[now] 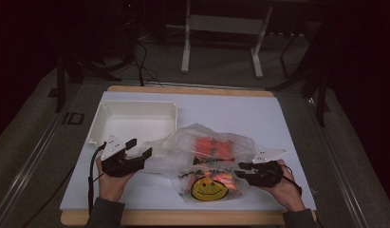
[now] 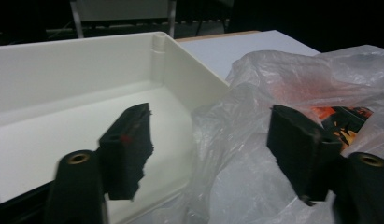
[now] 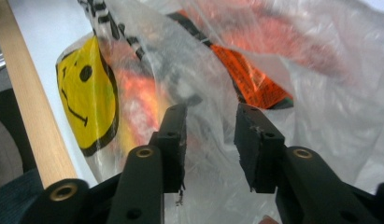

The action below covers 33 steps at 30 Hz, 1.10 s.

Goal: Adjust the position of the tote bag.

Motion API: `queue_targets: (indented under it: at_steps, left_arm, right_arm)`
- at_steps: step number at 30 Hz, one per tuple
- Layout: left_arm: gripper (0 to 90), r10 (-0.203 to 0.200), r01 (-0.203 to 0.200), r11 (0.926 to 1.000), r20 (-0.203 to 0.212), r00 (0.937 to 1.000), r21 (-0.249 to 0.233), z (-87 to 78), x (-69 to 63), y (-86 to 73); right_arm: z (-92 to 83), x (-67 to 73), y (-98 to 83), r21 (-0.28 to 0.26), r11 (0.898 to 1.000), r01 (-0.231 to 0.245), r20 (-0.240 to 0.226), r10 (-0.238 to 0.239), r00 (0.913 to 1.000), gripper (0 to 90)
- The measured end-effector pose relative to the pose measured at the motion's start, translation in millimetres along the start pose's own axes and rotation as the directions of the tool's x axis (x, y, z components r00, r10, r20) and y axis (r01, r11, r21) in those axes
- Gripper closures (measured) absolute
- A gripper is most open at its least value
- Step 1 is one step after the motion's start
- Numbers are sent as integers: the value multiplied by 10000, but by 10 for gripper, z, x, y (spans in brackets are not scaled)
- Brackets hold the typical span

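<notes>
Crinkled glossy clear plastic bag (image 1: 202, 156), matt white plastic tray (image 1: 135, 121), wooden table edge (image 1: 183, 217)

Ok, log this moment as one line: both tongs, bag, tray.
left tongs: open, at bag's left edge | right tongs: open, film between jaws | plastic bag: on table, orange packets inside | white tray: behind left tongs

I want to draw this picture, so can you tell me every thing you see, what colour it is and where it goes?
Bag: one, clear plastic with a yellow smiley, table middle, between the grippers.
Packets: orange, inside the bag; number unclear.
Tray: one, white, back left of the bag.
Table: one, white top, wooden edge.
Left gripper: black, open, at the bag's left.
Right gripper: black, open, at the bag's right.
Hands: two, bottom edge.
</notes>
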<state>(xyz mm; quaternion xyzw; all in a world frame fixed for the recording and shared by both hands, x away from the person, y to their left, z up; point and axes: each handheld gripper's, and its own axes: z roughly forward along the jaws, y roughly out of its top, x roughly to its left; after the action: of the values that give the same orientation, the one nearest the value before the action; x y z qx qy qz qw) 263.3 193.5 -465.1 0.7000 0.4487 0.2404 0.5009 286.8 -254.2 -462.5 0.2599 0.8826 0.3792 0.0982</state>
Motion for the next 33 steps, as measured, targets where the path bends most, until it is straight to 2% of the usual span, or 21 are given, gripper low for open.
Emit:
queue_targets:
  at_steps: [3,6,7,11,12,13,17,20,23,24,25,29,30,32,33]
  left_arm:
    - [222,-42,35,9997,-291,9996,-236,-49,-8,-10]
    - [215,9,-28,9982,-315,9995,-599,-107,-21,-15]
    - [240,135,-152,9971,-243,9996,-743,-128,-35,-17]
    - [484,531,-483,9925,403,9978,-1123,-158,-98,-11]
    - [529,531,-483,9925,403,9978,-1123,-158,-98,-11]
    - [529,611,-546,9925,572,9965,-1092,-144,-125,-1]
    - [677,864,-793,9940,973,9915,-753,-48,-227,40]
    - [777,1128,-1060,9927,1299,9851,-578,28,-318,67]
    - [840,1382,-1374,9904,1578,9777,-164,129,-422,92]
    - [844,1410,-1437,9896,1682,9756,42,171,-453,99]
    - [844,1410,-1437,9896,1682,9756,42,171,-453,99]
    - [817,1530,-1737,9816,2174,9640,793,400,-612,113]
    - [810,1636,-1959,9738,2427,9562,1157,497,-685,114]
    - [794,1776,-2183,9650,2500,9518,1455,591,-751,112]
    - [792,1765,-2204,9631,2561,9504,1544,630,-770,115]
  right_arm:
    - [-3,2,14,-139,9999,-35,11,35,10000,612]
    - [2,7,18,-207,9998,-39,21,39,10000,605]
    - [3,6,18,-243,9997,-42,30,43,10000,603]
    - [5,-4,26,-391,9991,-150,121,155,9998,616]
    - [5,-4,26,-391,9991,-150,121,155,9998,616]
    - [5,-7,30,-425,9990,-157,145,164,9998,626]
    - [-12,-4,72,-634,9978,-202,360,225,9991,736]
    - [-30,1,109,-861,9961,-165,449,205,9988,835]
    - [-15,-2,149,-937,9952,-280,609,338,9976,876]
    - [4,-2,162,-894,9954,-350,649,409,9971,880]
    - [4,-2,162,-894,9954,-350,649,409,9971,880]
    - [153,4,220,-411,9987,-304,807,336,9962,879]
    - [185,8,233,-335,9989,-321,822,348,9960,877]
    - [271,13,280,-90,9993,-370,1059,378,9937,865]
    - [294,9,299,-54,9993,-362,1125,365,9930,861]
